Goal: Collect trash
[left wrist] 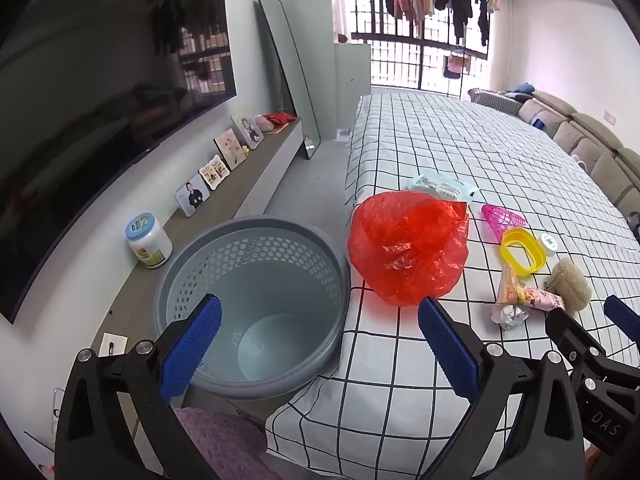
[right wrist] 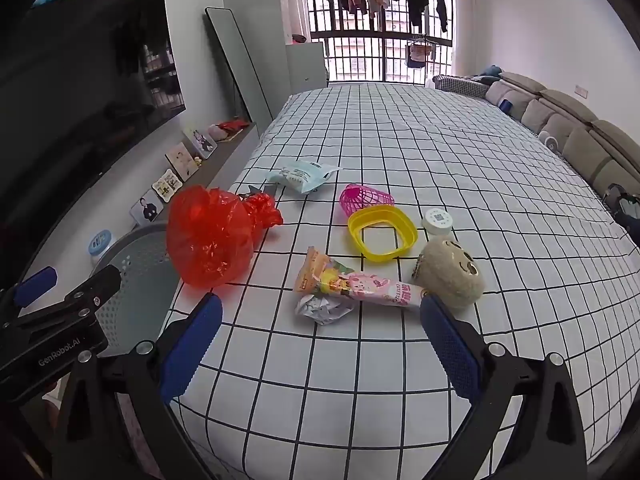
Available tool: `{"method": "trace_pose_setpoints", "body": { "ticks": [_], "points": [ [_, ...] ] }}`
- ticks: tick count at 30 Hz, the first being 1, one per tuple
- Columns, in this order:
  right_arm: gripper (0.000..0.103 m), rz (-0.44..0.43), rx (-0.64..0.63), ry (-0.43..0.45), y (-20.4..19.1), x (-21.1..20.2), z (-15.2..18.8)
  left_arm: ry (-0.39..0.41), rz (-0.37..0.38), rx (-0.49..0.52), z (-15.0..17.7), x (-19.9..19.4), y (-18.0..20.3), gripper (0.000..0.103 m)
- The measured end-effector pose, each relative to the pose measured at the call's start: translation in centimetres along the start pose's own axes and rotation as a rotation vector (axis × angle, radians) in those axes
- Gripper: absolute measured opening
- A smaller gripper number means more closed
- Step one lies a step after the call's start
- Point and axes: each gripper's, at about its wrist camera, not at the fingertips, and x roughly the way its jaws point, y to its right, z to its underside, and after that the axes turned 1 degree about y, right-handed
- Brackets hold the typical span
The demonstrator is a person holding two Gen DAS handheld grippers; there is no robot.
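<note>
Both my claws released, empty. Left claw (left wrist: 320, 344) hangs between grey basket (left wrist: 256, 304) and red bag (left wrist: 408, 248); right claw (right wrist: 320, 344) faces crumpled paper (right wrist: 324, 309) on counter (right wrist: 360, 380). Nothing collected yet; next likely grip paper, carry left to basket.

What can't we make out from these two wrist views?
- Basket floor: left view, left finger covers part; right view shows only its wall.
- Blue packet: left view, red bag covers its near part; print too small in both.
- Crumpled paper: content unreadable.
</note>
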Motion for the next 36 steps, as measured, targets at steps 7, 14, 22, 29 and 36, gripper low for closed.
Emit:
{"method": "trace_pose_setpoints", "body": {
  "ticks": [7,14,22,29,36],
  "points": [
    [0.095,0.003,0.000,0.003,0.16,-0.36,-0.27,-0.001,0.002,-0.001,-0.18,0.11,0.06,0.097],
    [0.095,-0.001,0.000,0.007,0.14,-0.62,-0.07,0.006,0.002,0.000,-0.03,0.10,-0.01,0.097],
    [0.095,-0.006,0.003,0.009,0.12,-0.67,-0.09,0.008,0.001,0.001,0.02,0.05,-0.01,0.097],
    [0.095,-0.014,0.006,0.007,0.23,-0.62,-0.11,0.009,0.002,0.002,0.12,0.00,0.20,0.097],
    [0.095,-0.017,0.006,0.008,0.22,-0.57,-0.06,0.008,0.001,0.003,0.11,-0.08,0.14,0.097]
  ]
}}
